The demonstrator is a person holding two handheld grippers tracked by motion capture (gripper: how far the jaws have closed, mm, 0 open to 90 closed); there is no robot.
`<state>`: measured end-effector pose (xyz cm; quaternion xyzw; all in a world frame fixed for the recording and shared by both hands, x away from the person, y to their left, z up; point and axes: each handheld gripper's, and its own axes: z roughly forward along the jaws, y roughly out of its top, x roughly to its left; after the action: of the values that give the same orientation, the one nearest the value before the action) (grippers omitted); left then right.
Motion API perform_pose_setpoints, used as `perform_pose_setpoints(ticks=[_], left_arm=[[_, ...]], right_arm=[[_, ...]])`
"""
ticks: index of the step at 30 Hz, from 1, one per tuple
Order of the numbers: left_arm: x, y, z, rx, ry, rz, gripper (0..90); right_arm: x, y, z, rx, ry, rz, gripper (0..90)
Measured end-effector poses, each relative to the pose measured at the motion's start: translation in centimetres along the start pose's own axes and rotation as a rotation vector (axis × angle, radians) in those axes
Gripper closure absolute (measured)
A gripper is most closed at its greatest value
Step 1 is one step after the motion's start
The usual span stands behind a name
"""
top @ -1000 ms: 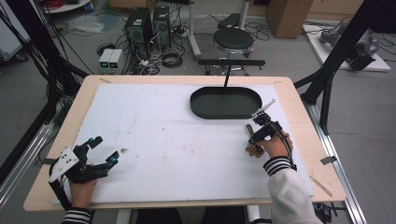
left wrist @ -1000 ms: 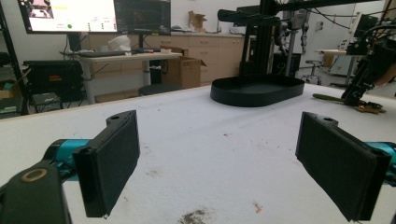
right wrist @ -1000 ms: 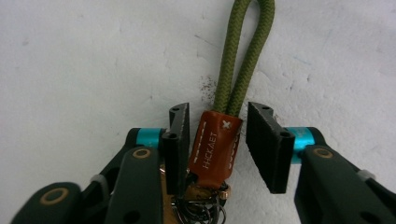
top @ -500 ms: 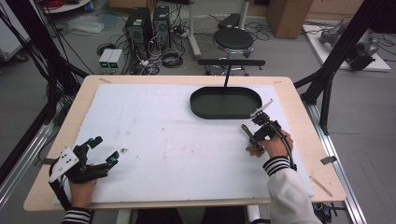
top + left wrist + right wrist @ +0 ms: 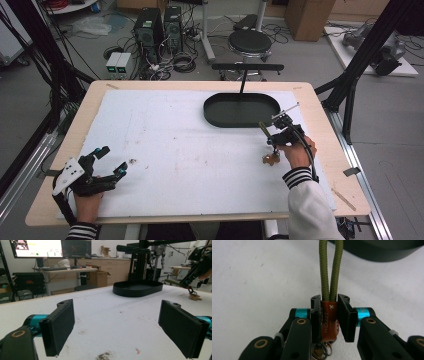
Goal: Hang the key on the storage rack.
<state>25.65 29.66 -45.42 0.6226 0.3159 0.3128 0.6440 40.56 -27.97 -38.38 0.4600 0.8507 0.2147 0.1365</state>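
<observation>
The right tongs [image 5: 329, 315] are pinched on a brown leather keychain tab [image 5: 328, 321] with stamped lettering; an olive-green braided cord loop [image 5: 330, 267] rises from the tab beyond the jaws, and metal key rings [image 5: 320, 351] hang below it. In the high view the right tongs [image 5: 274, 140] sit at the right side of the bench, just near of the black oval tray [image 5: 241, 110], with the cord pointing toward the tray and the lower part of the keychain touching the white bench cover [image 5: 190, 150]. The tray stands at the far right of the cover and appears empty. The left tongs [image 5: 111, 161] rest at the near left corner of the bench, well apart from the keychain, jaws spread wide with nothing between them; the left gripper view confirms both pads [image 5: 60, 326] apart over the stained white surface. The light wooden bench [image 5: 85, 107] shows as a border around the cover.
</observation>
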Motion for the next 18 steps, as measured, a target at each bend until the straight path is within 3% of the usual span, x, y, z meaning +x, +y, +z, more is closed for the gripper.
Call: perform_pose_setpoints(ticks=[5,10,18], left_arm=[[0.0,0.0,0.0,0.0,0.0,0.003,14.1],[0.0,0.0,0.0,0.0,0.0,0.002,14.1],[0.0,0.0,0.0,0.0,-0.001,-0.001,14.1]], right_arm=[[0.2,0.3,-0.8,-0.064,-0.027,-0.016,74.2],[0.4,1.2,-2.2,-0.208,-0.054,-0.012,74.2],[0.5,2.5,-3.6,-0.311,-0.108,-0.03,74.1]])
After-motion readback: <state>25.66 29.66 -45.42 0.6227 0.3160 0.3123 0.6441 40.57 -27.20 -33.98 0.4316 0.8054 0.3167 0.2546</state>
